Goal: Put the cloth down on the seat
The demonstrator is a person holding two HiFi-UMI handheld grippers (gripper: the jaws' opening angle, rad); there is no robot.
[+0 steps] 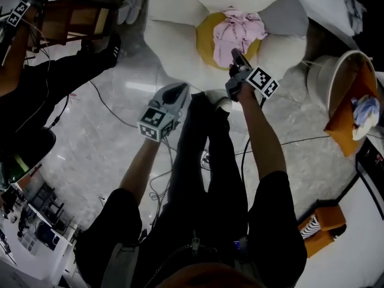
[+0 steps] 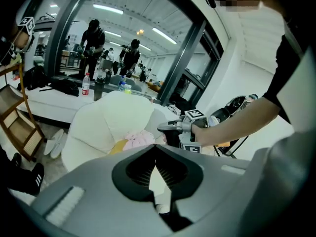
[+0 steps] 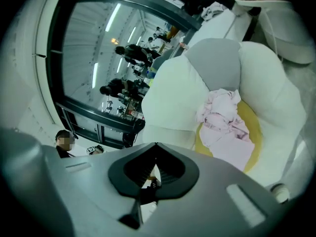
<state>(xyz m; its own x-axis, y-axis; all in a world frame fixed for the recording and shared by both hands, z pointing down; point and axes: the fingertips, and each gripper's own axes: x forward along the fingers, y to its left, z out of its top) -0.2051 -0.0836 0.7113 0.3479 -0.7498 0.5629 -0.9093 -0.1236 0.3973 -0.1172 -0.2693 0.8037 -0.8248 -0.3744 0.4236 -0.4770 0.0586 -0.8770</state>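
A crumpled pink cloth (image 1: pixel 240 32) lies on the yellow seat (image 1: pixel 207 44) of a white flower-shaped chair (image 1: pixel 174 35). My right gripper (image 1: pixel 235 53) hovers at the cloth's near edge, shut, with nothing between its jaws. In the right gripper view the cloth (image 3: pixel 224 122) rests loose on the seat (image 3: pixel 253 120), apart from the gripper (image 3: pixel 156 144). My left gripper (image 1: pixel 180 89) hangs lower, in front of the chair over the floor, its jaw tips together and holding nothing. From the left gripper (image 2: pixel 155 146) view, the cloth (image 2: pixel 139 139) and the right gripper (image 2: pixel 165 128) show beside each other.
A white bucket (image 1: pixel 327 77) with an orange bag stands to the right of the chair. White slippers (image 1: pixel 129 5) and a wooden shelf (image 1: pixel 72 20) are at the far left, with a person in black (image 1: pixel 60 71) nearby. Cables (image 1: pixel 108 107) run across the floor.
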